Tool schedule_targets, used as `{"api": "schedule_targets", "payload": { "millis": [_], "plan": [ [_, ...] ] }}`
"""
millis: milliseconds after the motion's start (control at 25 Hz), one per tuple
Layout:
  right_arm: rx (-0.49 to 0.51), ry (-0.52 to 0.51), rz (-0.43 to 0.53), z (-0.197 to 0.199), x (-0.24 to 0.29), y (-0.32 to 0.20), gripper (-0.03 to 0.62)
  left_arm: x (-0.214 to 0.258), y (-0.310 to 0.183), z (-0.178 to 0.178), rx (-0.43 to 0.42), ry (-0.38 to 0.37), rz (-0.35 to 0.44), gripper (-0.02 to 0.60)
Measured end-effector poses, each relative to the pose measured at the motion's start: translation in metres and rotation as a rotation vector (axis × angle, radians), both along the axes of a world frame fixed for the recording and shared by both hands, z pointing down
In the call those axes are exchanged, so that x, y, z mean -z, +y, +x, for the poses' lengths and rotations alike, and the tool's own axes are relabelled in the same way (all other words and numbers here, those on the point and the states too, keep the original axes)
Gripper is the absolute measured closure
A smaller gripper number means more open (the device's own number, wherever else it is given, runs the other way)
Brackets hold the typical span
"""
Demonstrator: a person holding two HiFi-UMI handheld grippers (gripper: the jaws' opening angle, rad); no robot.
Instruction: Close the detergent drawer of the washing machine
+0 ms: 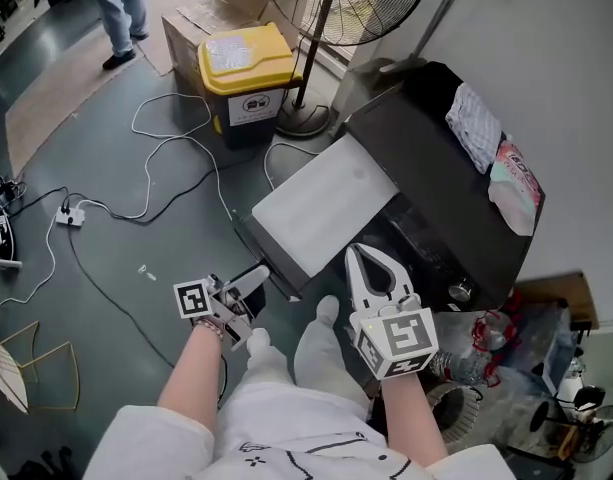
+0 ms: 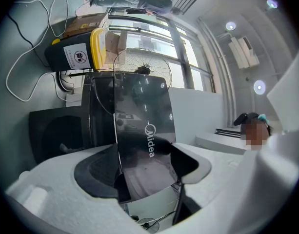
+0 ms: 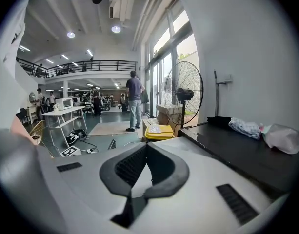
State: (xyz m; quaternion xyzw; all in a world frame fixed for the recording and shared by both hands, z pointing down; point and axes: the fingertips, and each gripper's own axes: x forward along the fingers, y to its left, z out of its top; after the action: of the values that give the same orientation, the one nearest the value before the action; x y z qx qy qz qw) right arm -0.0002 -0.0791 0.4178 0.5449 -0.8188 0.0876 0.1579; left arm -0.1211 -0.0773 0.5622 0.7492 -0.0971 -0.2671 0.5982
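The black washing machine (image 1: 436,158) stands to my right, with a white flat panel (image 1: 326,213) jutting from it toward me. A dark strip runs along that panel's near edge. My left gripper (image 1: 248,283) is at that strip's near end. In the left gripper view, my left gripper (image 2: 149,179) is open around a glossy dark drawer front (image 2: 139,126) lettered "Midea", its edges close to both pads. My right gripper (image 1: 371,253) is shut on nothing, held above the machine's front. In the right gripper view, its closed fingertips (image 3: 147,147) point across the room beside the black top (image 3: 237,150).
A patterned cloth (image 1: 476,123) and a plastic bag (image 1: 516,183) lie on the machine top. A yellow-lidded bin (image 1: 248,78), a standing fan (image 1: 316,28) and cardboard boxes stand behind. White cables (image 1: 176,148) trail over the floor. A person (image 1: 121,8) stands far left.
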Motion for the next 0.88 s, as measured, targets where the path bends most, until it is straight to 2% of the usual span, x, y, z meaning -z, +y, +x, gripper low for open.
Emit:
{"api": "schedule_targets", "payload": {
  "millis": [880],
  "plan": [
    [0.026, -0.007, -0.003, 0.044, 0.005, -0.034, 0.592, 0.009, -0.032, 0.038, 0.040, -0.014, -0.002, 0.265]
  ]
}}
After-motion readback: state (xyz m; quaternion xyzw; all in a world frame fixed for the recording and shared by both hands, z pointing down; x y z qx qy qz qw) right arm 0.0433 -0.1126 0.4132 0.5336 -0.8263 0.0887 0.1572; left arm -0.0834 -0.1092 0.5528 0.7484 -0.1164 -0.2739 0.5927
